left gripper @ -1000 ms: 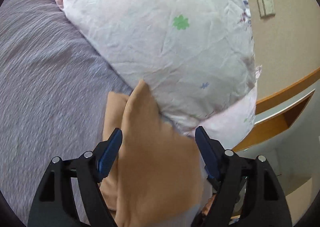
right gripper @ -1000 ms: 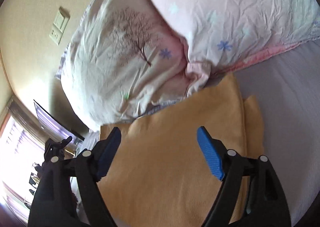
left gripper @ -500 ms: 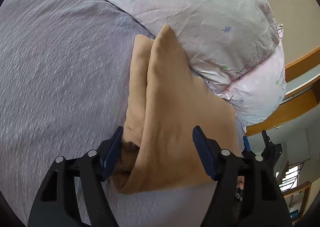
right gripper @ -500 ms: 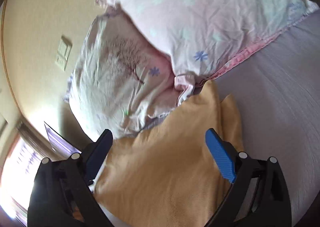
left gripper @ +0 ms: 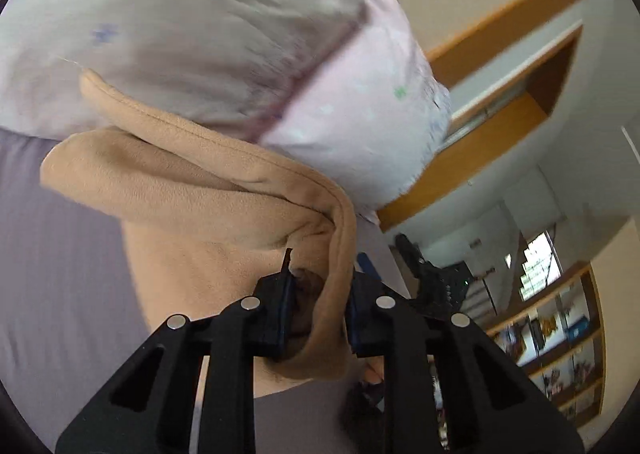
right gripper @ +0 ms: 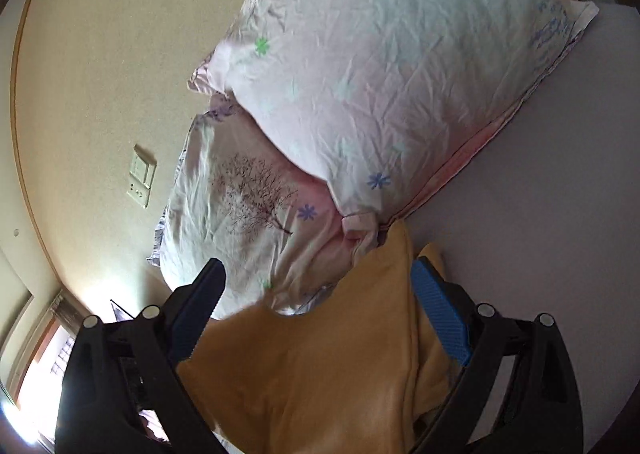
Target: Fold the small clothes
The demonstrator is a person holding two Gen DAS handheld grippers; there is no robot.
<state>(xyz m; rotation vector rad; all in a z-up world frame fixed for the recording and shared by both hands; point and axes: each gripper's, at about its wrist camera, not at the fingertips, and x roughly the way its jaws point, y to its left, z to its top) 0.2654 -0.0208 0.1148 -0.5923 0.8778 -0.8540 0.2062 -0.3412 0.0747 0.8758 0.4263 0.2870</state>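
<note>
In the left wrist view the pillow (left gripper: 192, 33) is smeared by motion blur, its print reduced to faint blotches, and its top and left side run out past the picture's rim. The tan garment (left gripper: 208, 205) covers the inner faces of the left gripper (left gripper: 316, 314) fingers, so the pads barely show, and its lower fold drops behind the black frame. Beside the right finger something small and pinkish (left gripper: 374, 374) peeks out, too blurred to name. The shelves (left gripper: 560, 334) at right hold items too small to identify. In the right wrist view the garment's (right gripper: 320, 366) near end is cut off at the bottom edge, and the window (right gripper: 44, 366) is blown out to white.
</note>
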